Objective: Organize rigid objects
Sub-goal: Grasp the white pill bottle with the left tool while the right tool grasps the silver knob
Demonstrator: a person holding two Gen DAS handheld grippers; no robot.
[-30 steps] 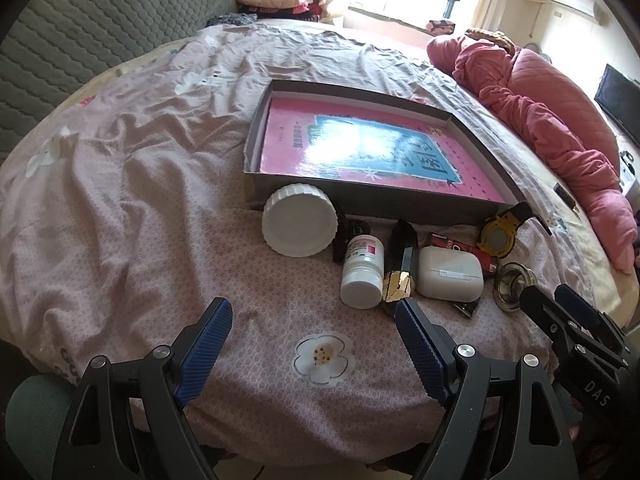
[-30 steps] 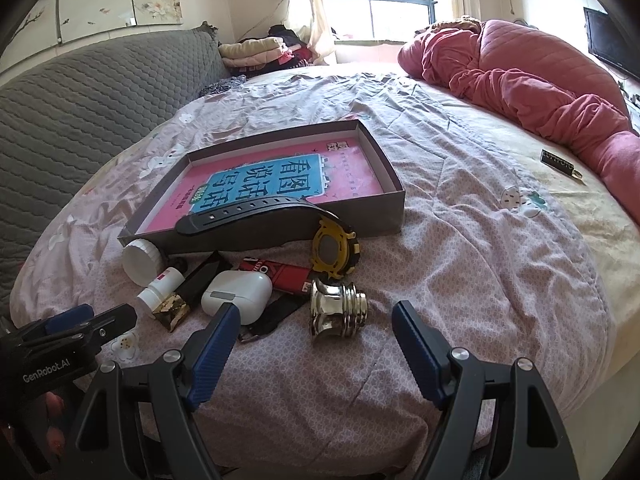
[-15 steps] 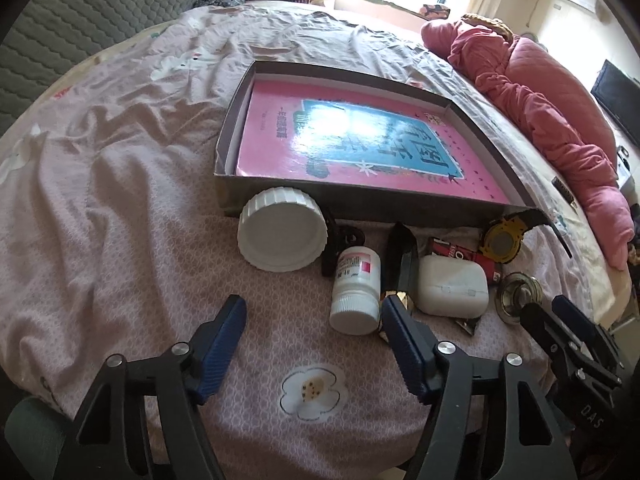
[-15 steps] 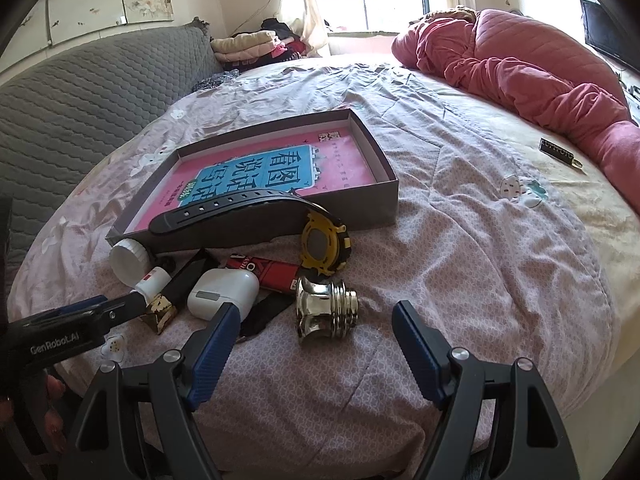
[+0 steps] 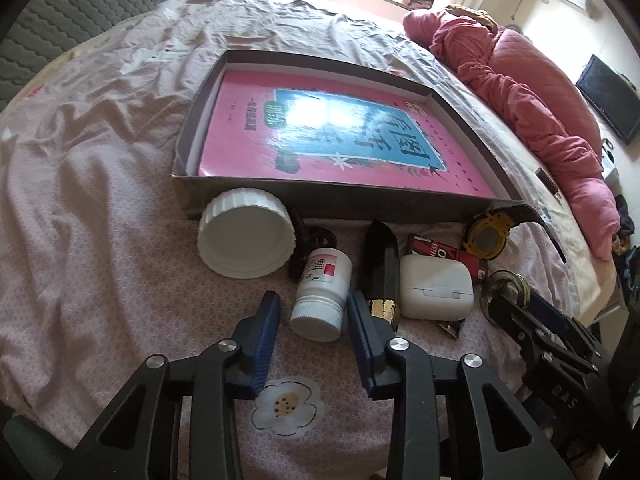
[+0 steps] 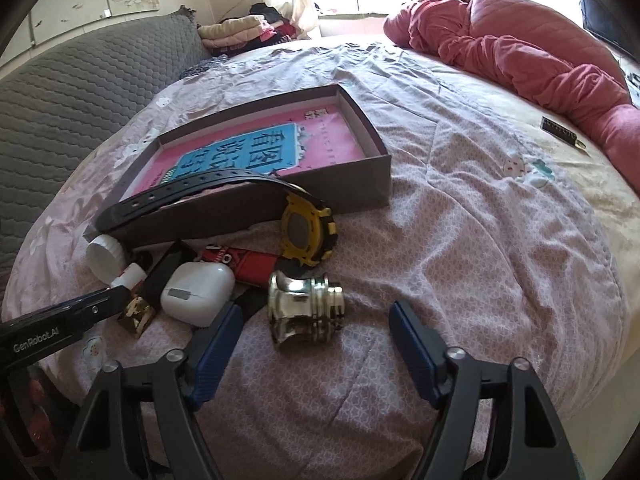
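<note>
The left hand-held gripper (image 5: 314, 312), released, straddles the white pill bottle (image 5: 322, 294) on the bed; closing comes next. The right hand-held gripper (image 6: 314, 330) hovers released.

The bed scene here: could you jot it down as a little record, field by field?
surface: pink bedsheet
box: shallow grey box, pink book inside
loose items: white pill bottle, big white lid, white case, yellow watch, shiny metal knob
left hand-held gripper: open, fingers either side of the pill bottle
right hand-held gripper: open, just short of the metal knob
</note>
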